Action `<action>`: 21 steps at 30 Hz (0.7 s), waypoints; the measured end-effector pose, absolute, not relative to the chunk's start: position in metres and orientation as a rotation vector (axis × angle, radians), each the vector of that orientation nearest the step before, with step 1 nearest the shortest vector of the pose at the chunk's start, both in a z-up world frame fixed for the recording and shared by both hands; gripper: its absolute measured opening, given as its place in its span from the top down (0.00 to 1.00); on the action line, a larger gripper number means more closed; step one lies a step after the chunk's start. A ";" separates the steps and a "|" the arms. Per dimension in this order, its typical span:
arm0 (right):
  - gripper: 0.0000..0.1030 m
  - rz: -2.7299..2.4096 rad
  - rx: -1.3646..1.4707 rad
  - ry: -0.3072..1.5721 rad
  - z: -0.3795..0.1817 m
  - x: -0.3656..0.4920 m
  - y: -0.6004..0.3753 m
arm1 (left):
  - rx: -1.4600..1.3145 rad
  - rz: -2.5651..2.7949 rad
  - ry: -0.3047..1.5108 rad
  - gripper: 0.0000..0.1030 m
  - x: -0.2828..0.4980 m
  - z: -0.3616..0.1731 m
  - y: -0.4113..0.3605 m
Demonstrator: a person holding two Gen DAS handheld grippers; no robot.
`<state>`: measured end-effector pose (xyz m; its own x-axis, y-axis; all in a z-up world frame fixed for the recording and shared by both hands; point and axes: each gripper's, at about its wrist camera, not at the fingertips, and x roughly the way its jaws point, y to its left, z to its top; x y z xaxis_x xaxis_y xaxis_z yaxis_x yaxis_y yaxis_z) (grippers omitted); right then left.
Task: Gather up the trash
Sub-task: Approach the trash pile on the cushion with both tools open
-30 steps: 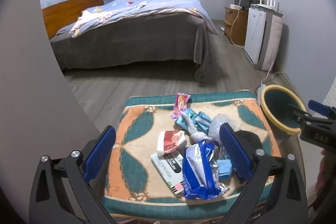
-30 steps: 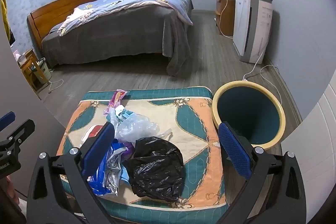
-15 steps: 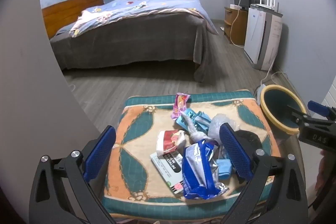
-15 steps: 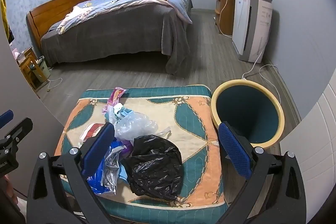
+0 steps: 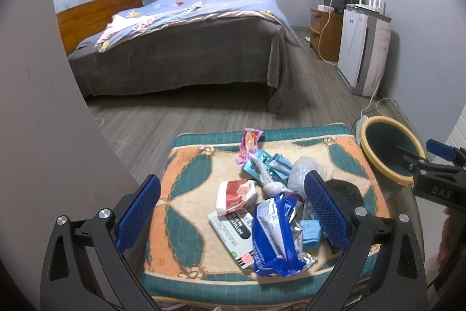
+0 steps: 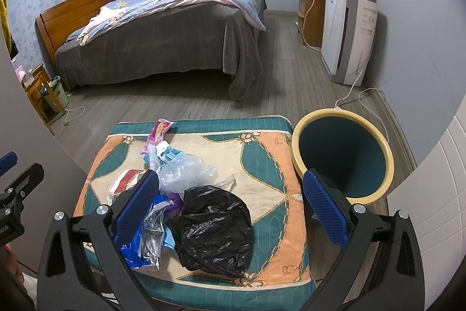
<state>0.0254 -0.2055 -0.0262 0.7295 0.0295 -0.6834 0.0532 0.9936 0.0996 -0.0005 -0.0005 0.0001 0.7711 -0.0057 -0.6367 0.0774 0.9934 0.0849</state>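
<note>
A pile of trash lies on a patterned cushion (image 5: 186,223): a blue foil bag (image 5: 273,235), a red-white packet (image 5: 236,193), a white-and-black box (image 5: 233,226), a pink wrapper (image 5: 249,145), a clear bag (image 6: 186,172) and a black plastic bag (image 6: 215,226). A teal bin with a yellow rim (image 6: 343,159) stands right of the cushion. My left gripper (image 5: 233,220) is open and empty, above the pile's near side. My right gripper (image 6: 231,214) is open and empty, with the black bag between its fingers' line of sight.
A bed with a grey cover (image 5: 186,48) stands beyond bare wood floor. A white appliance (image 6: 349,28) and a wooden cabinet (image 6: 310,16) line the right wall, with cables (image 6: 361,98) on the floor. A grey wall (image 5: 35,136) is close on the left.
The right wrist view has shifted slightly, with the cushion and bin a bit lower and nearer. The left gripper has barely moved. Both stay open.
</note>
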 end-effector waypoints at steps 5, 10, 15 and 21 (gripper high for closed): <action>0.05 -0.021 0.116 0.762 -0.031 0.025 -0.204 | 0.109 -0.044 0.690 0.05 0.000 0.000 -0.001; 0.05 -0.025 0.118 0.769 -0.033 0.026 -0.204 | 0.109 -0.044 0.690 0.05 0.000 0.000 -0.001; 0.05 -0.029 0.117 0.772 -0.033 0.026 -0.204 | 0.110 -0.045 0.690 0.05 0.000 0.000 -0.001; 0.05 -0.067 0.094 0.776 -0.037 0.026 -0.203 | 0.106 -0.052 0.694 0.05 -0.003 -0.007 -0.003</action>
